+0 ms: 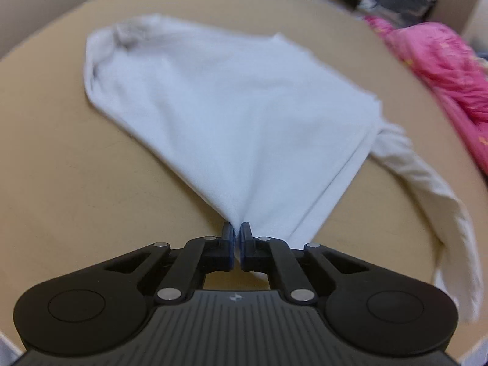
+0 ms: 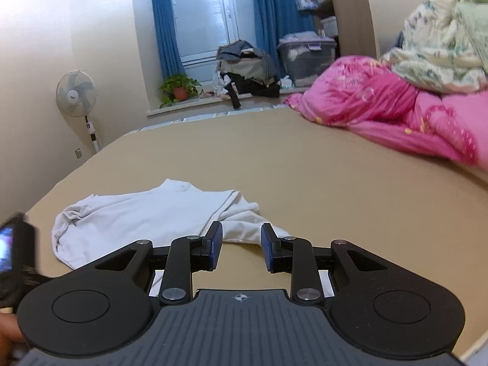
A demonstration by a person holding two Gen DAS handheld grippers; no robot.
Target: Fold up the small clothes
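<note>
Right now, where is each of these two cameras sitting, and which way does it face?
Left wrist: sits on the left gripper, looking steeply down at the white garment on the tan bed; its own shut fingers pinch the cloth's corner.
Right wrist: sits on the right gripper, facing nearly level across the bed toward the window; its fingers stand apart with the garment's sleeve just ahead; a blurred dark device shows at left.
Shared: the garment, the bed, the pink quilt.

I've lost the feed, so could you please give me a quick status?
Left hand-held gripper shut on white garment. Right hand-held gripper open, empty. Nothing in the way.
</note>
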